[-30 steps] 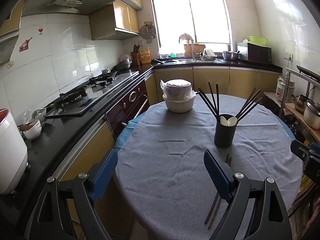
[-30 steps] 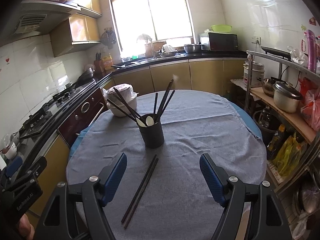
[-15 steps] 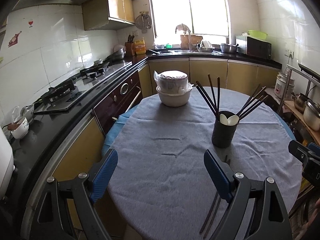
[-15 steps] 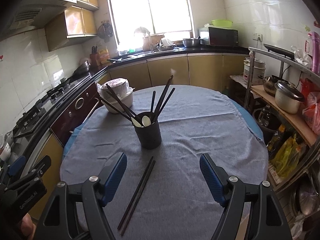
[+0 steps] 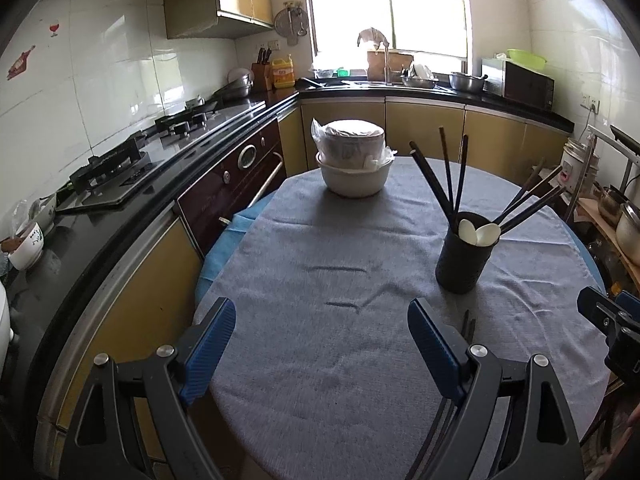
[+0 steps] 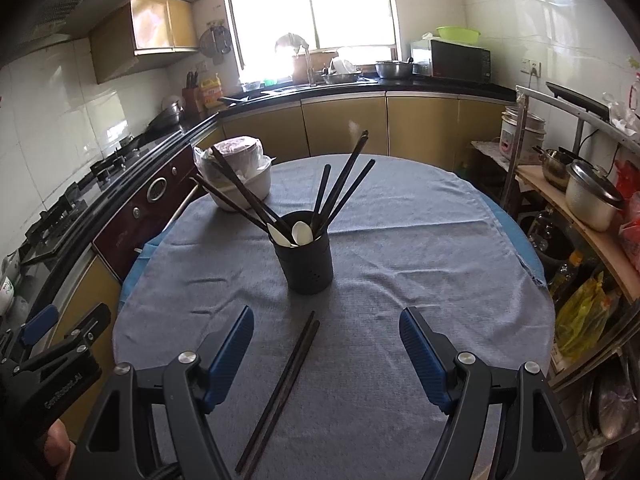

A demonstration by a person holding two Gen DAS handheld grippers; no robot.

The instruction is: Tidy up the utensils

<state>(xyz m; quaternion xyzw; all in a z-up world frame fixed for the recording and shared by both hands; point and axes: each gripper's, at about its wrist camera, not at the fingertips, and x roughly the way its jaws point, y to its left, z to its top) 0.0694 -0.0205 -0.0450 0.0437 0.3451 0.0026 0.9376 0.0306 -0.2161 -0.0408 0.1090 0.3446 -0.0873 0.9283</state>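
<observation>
On the round counter draped in grey cloth point(image 6: 400, 240), both grippers are easing in closer than a second ago: the black cylindrical utensil holder point(image 6: 306, 262) and the white stacked bowls wrapped in plastic point(image 5: 354, 160) are looming larger in both views, and more of the cloth is filling the lower part of each view. The left gripper point(image 5: 322, 344) is hanging released, its blue-padded jaws spread wide over bare cloth with nothing between them. The right gripper point(image 6: 326, 344) is likewise released, jaws standing wide, and the loose pair of dark chopsticks point(image 6: 286, 384) is lying flat on the cloth between its fingers, untouched, slanting from near the holder back towards the camera. From the left wrist view only the tips of that pair are showing, just past the right-hand finger. The holder is standing upright near the middle of the counter, bristling with more dark chopsticks and two white spoons point(image 6: 296, 234). Around the counter, a black worktop with a gas hob point(image 5: 112, 168) is running along the left wall, yellow cabinet doors are curving beneath a bright window point(image 6: 308, 4), and a shelf of metal pots point(image 6: 580, 184) is standing to the right.
</observation>
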